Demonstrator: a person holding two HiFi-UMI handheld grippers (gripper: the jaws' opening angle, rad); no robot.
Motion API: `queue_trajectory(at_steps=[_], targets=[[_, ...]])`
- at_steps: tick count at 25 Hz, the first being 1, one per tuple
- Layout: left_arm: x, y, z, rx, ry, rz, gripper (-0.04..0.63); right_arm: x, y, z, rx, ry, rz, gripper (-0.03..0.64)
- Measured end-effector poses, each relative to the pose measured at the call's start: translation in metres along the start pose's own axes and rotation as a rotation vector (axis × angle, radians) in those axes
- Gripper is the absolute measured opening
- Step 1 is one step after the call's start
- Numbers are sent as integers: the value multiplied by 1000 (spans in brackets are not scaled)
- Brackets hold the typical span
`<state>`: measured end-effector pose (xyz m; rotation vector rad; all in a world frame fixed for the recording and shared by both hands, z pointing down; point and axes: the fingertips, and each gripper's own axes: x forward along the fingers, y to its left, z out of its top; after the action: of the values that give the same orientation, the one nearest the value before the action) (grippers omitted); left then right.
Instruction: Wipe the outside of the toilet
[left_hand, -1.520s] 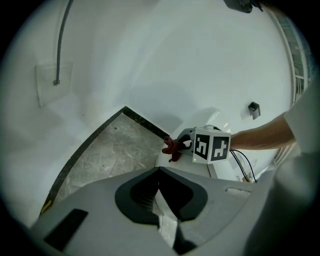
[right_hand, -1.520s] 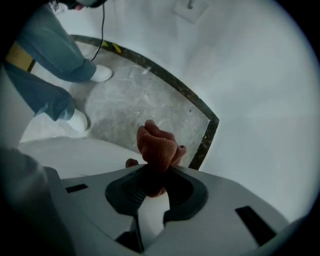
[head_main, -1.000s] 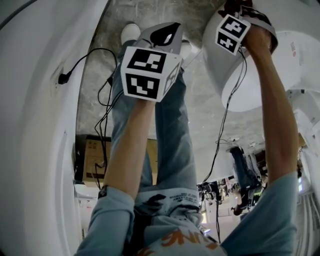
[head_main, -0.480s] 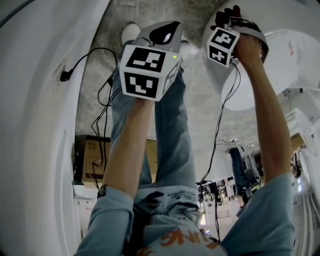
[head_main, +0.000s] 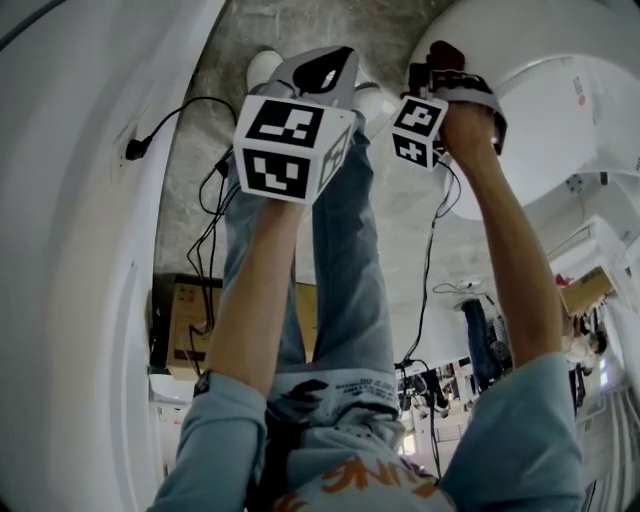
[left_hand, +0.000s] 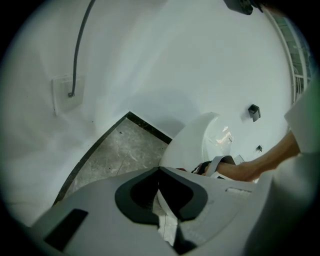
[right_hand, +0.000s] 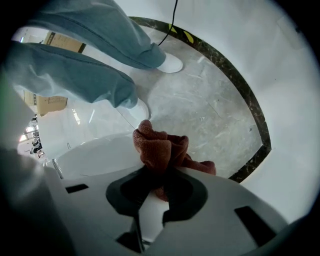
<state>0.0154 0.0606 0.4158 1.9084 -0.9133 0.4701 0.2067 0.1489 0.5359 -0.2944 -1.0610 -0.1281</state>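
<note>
The white toilet (head_main: 570, 110) fills the top right of the head view, and its rounded outer shell (left_hand: 197, 142) also shows in the left gripper view. My right gripper (head_main: 440, 62) is shut on a crumpled red cloth (right_hand: 159, 146), which presses against the toilet's white outer surface (right_hand: 95, 157) just above the floor. A dark red bit of the cloth (head_main: 447, 50) peeks past the marker cube. My left gripper (head_main: 322, 72) hangs above the floor left of the toilet, jaws together with nothing in them (left_hand: 160, 172).
A white wall (head_main: 70, 250) with a socket (head_main: 128, 152) and black cables (head_main: 205, 230) runs down the left. My legs (head_main: 340, 260) and white shoes (right_hand: 172, 63) stand on the grey stone floor (right_hand: 210, 105). A cardboard box (head_main: 185, 310) sits behind me.
My right gripper has slid the red cloth to the left along the toilet's outer shell. The left gripper has barely moved.
</note>
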Motion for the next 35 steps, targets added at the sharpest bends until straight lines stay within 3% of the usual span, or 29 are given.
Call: queue_trajectory(at_steps=[6, 12, 21, 24, 29, 33, 35], targets=[[-1, -7, -4, 7, 6, -11, -6, -5, 30, 14, -31, 16, 21, 61], [-2, -12, -6, 11, 16, -16, -7, -12, 64, 27, -20, -8, 105, 61], [1, -12, -9, 22, 31, -13, -6, -17, 142, 51, -27, -66, 335, 61], [2, -9, -12, 19, 36, -11, -6, -18, 149, 60, 35, -91, 362, 61], [3, -8, -12, 10, 37, -14, -6, -44, 112, 74, 277, -264, 303, 63], [5, -7, -5, 7, 30, -20, -6, -75, 55, 66, 428, -443, 160, 66], [6, -5, -2, 6, 28, -19, -6, -85, 26, 55, 457, -479, 67, 67]])
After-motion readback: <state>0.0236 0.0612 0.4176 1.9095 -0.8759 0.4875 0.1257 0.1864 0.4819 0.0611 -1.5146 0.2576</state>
